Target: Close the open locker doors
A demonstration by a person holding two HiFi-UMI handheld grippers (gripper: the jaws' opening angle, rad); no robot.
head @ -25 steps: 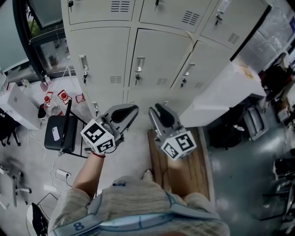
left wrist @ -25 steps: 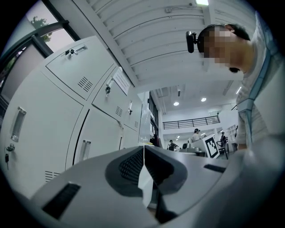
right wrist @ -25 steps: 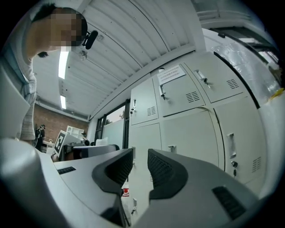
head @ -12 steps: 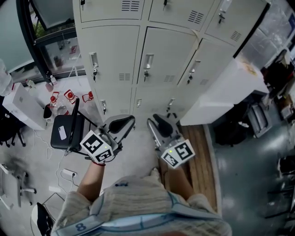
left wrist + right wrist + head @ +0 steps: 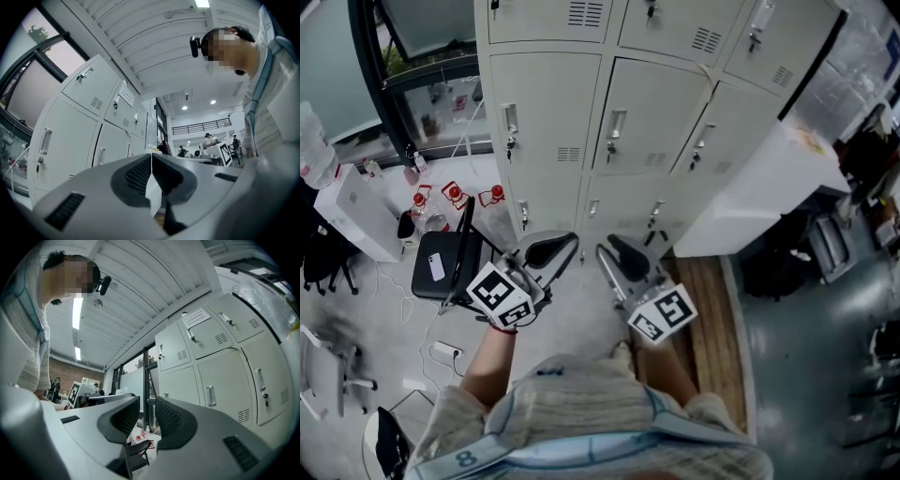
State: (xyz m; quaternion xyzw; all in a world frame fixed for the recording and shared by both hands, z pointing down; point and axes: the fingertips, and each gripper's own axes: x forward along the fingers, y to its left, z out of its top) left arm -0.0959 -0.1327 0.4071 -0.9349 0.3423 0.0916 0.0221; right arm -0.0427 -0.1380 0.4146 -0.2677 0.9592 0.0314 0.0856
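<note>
Two hand-held grippers, catalogued outward from the person's striped shirt (image 5: pixel 581 412).

1. Left gripper (image 5: pixel 553 248), marker cube on its rear. Jaws pressed together along a thin seam in the left gripper view (image 5: pixel 151 157), nothing between them. Held above grey floor and pointing towards the lockers.
2. Right gripper (image 5: pixel 623 255), marker cube on its rear. Jaws parted with a clear gap in the right gripper view (image 5: pixel 146 411); only distant floor and a chair show through the gap. Held beside the left gripper, the two not touching.
3. Wooden platform (image 5: pixel 708 319) on the floor, below and to the right of the right gripper.
4. Black chair (image 5: pixel 441 272) to the left, with a pale phone (image 5: pixel 437 266) lying on its seat.
5. Red-capped bottles (image 5: pixel 455 192) on the floor beyond the chair, near the window frame.
6. Bank of pale grey lockers (image 5: pixel 647 112) ahead of both grippers and apart from them. Every locker door in the head view sits flush in its frame, each with a vertical handle and vent slots.
7. White cabinet (image 5: pixel 759 187) against the lockers' right end.
</note>
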